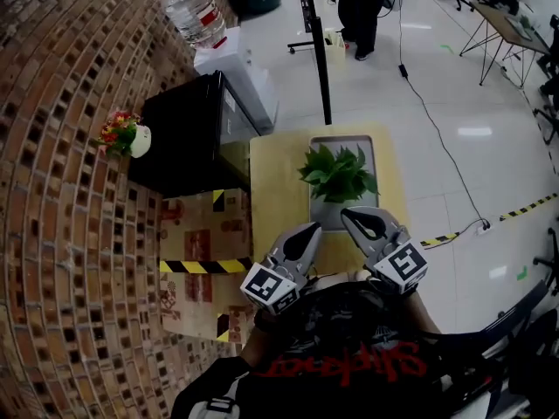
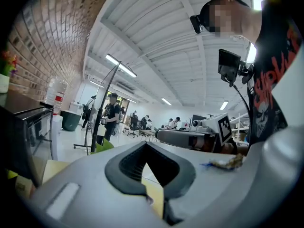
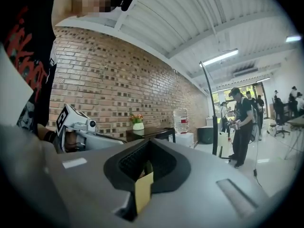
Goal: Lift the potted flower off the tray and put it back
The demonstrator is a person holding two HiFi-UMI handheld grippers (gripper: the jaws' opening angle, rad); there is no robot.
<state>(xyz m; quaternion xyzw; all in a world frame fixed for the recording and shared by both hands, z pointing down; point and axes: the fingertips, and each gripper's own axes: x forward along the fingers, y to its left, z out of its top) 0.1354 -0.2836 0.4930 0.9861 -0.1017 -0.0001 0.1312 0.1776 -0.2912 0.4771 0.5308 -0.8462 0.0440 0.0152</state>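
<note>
A leafy green potted plant (image 1: 337, 174) in a pale pot stands on a grey tray (image 1: 374, 147), which lies on a yellow table (image 1: 272, 190). Both grippers are held close to the person's chest, at the table's near edge and short of the pot. My left gripper (image 1: 312, 229) is shut with nothing in it, and so is my right gripper (image 1: 348, 215). In the left gripper view the jaws (image 2: 146, 146) meet, with only the yellow tabletop showing through the gap. The right gripper view shows the same shut, bare jaws (image 3: 148, 144). The plant is hidden in both gripper views.
A black cabinet (image 1: 183, 129) with a small flower pot (image 1: 127, 136) on top stands left of the table against the brick wall. A cardboard box (image 1: 201, 251) lies in front of it. A black pole (image 1: 316, 51) and a standing person (image 1: 360, 7) are beyond the table.
</note>
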